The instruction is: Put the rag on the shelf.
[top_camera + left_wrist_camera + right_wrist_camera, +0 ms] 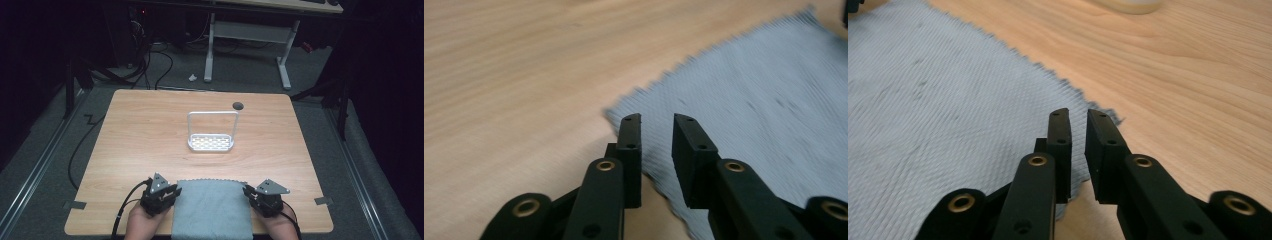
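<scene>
At the left of the high view, the left gripper (161,193) sits at the near left corner region of the grey cloth (212,207), which lies flat at the near edge of the bench (140,135) and hangs slightly over it. In the left gripper view its jaws stand a narrow gap apart, straddling the cloth's far left corner (616,114) with nothing yet pinched between them. Farther back, near the middle of the bench and well apart from the cloth, stands a white rack (212,132) with a tall wire handle, and beyond it a small dark disc (238,105). At the right, the right gripper (264,198) mirrors the left; its jaws are also narrowly parted over the cloth's far right corner (1098,112), apparently not clamped. Judging from this, the work is at its start: both corners are lined up, while the grasp and any folding or lifting remain to be done.
</scene>
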